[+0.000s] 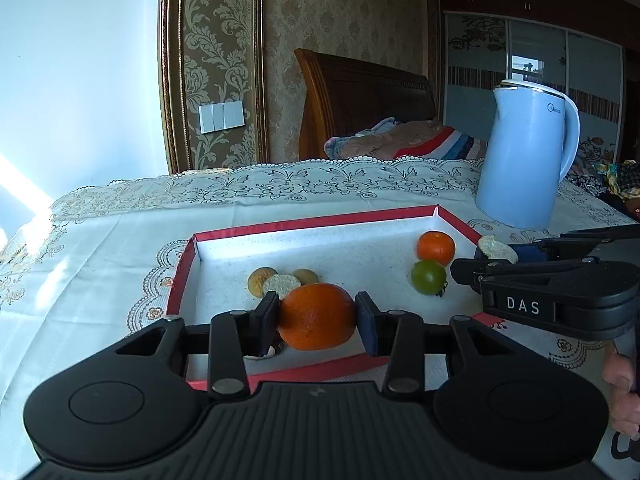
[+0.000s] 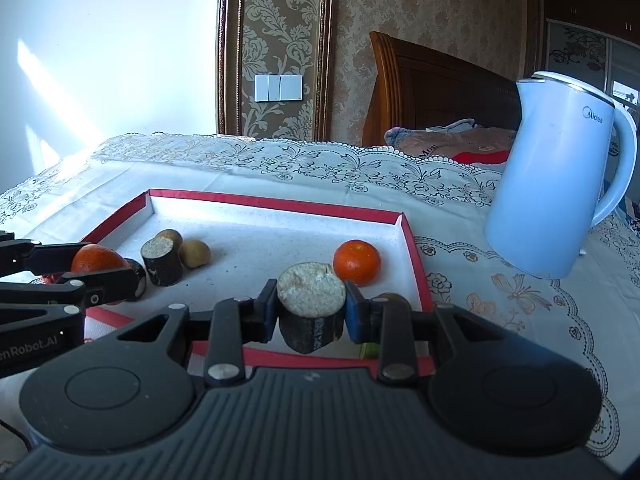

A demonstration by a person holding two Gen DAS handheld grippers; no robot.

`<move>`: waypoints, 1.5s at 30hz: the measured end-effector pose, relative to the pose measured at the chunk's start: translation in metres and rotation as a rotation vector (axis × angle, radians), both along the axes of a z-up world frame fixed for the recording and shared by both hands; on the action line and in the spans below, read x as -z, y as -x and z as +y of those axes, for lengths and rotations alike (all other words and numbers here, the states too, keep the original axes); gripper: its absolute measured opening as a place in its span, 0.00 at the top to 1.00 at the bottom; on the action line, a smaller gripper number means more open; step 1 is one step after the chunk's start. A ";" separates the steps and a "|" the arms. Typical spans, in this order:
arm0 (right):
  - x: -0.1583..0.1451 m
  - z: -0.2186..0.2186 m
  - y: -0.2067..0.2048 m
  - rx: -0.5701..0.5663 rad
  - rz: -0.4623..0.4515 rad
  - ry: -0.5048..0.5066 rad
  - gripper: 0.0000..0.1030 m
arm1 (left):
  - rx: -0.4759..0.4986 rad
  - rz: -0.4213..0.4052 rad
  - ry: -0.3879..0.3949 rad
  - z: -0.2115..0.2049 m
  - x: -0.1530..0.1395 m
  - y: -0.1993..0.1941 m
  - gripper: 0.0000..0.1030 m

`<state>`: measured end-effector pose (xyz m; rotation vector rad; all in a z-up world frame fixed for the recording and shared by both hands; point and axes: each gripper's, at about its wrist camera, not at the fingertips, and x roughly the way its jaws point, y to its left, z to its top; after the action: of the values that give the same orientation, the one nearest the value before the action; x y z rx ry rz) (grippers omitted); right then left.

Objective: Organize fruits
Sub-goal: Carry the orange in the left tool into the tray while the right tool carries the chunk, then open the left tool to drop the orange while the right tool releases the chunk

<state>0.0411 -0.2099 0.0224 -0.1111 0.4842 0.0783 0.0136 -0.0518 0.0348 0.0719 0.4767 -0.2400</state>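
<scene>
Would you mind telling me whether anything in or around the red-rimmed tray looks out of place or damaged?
Nothing looks spilled or broken. One oddity: a pale scrap, perhaps peel or shell, lies on the tray floor beneath the orange held by the left gripper.

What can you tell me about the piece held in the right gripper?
The sugarcane segment is a short cylinder with dark, nearly black skin and a pale, fibrous, rough cut top. It stands roughly upright, pinched on both sides by the right gripper, whose blue-padded fingers press its flanks. It hangs over the near edge of the red-rimmed tray, near a small orange. Whether its base touches the tray I cannot tell.
</scene>
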 end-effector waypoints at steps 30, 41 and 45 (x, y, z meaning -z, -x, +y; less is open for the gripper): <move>0.020 0.018 -0.103 -0.011 0.035 0.026 0.70 | -0.169 0.046 -0.021 -0.010 0.018 -0.103 0.56; 0.019 0.017 -0.100 0.003 0.018 0.026 0.48 | -0.185 0.062 0.006 -0.004 0.020 -0.103 0.45; 0.019 0.018 -0.097 -0.002 0.017 0.029 0.37 | -0.202 0.069 0.005 -0.002 0.023 -0.105 0.44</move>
<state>0.1386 -0.1920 0.0030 -0.1396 0.5023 0.0740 0.1181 -0.0534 0.0120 0.0104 0.5486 -0.0452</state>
